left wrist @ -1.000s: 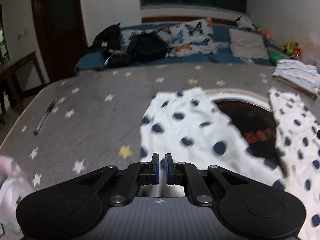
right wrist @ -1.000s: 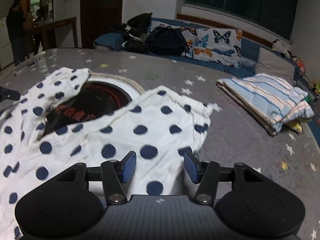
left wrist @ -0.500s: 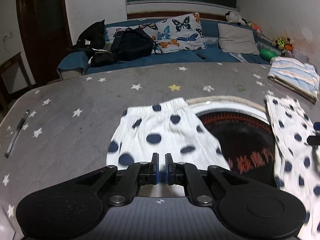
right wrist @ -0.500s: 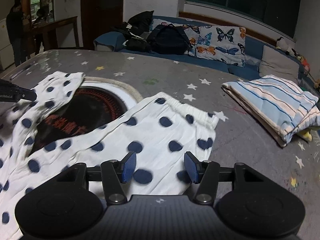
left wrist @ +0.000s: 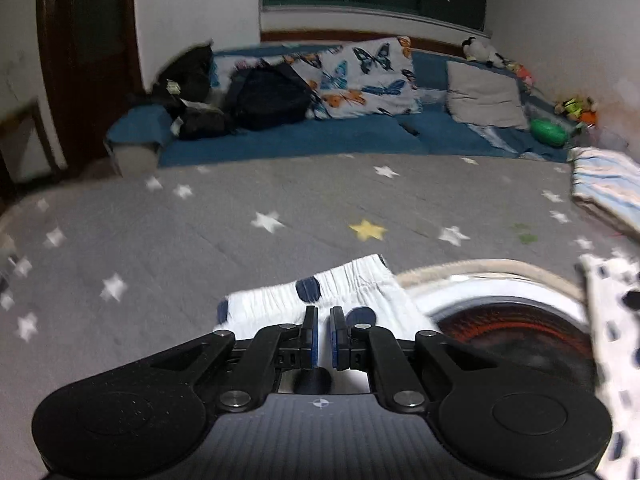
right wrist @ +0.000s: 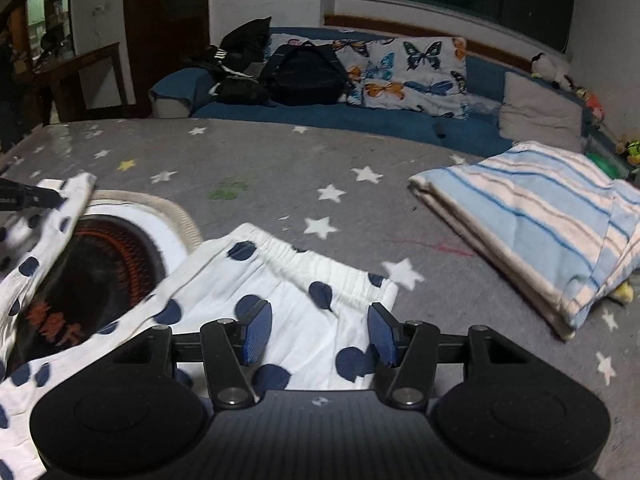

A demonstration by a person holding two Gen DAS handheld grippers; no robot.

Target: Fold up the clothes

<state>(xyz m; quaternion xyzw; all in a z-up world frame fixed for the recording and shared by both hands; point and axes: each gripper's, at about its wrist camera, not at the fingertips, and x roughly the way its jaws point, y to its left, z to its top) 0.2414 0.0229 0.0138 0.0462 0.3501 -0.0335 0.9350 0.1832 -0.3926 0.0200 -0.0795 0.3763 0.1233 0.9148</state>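
Left gripper (left wrist: pixel 324 334) pinches polka-dot shorts (right wrist: pixel 304 300) at one waistband corner, over the star-print table (right wrist: pixel 260 164); right gripper (right wrist: pixel 320 334) gapes above the other corner, holding nothing.

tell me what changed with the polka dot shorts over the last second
The left gripper, shut on the polka dot shorts, has carried its side forward; less cloth shows ahead of its tips and the elastic waistband now sits close in both views. The right gripper stayed open over the other side. The striped folded blanket kept its place.
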